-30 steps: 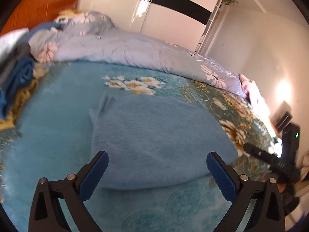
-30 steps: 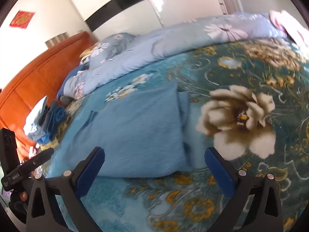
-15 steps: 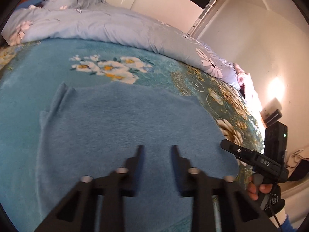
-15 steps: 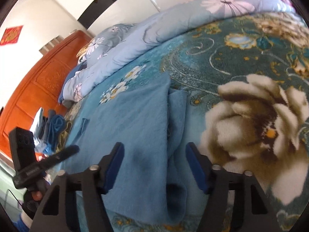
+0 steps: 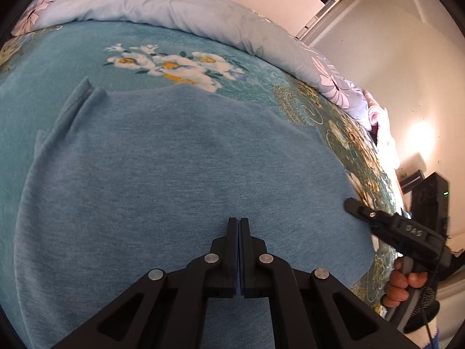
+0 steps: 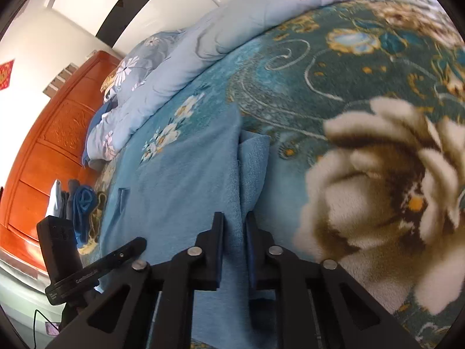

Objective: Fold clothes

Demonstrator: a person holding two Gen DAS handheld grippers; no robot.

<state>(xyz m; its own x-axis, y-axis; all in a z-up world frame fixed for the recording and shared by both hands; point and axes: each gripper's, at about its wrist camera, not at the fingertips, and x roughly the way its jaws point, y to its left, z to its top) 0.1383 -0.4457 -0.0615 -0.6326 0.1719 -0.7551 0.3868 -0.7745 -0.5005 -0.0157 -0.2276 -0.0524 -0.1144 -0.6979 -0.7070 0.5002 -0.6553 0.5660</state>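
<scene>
We see 1 blue garment [image 5: 180, 174] flat mid-bed on the blanket [image 5: 58, 55], w/ 2 grippers: left gripper [image 5: 239, 221] fully closed at its near hem, right gripper [image 6: 234, 218] closing, side fold betw. jaws.

left gripper [image 5: 239, 221]: jaws, wide apart earlier, now meeting over the blue garment [image 5: 180, 168].
right gripper [image 6: 234, 218]: closing onto the garment's folded edge.
both: now lower, nearer the fabric.
</scene>
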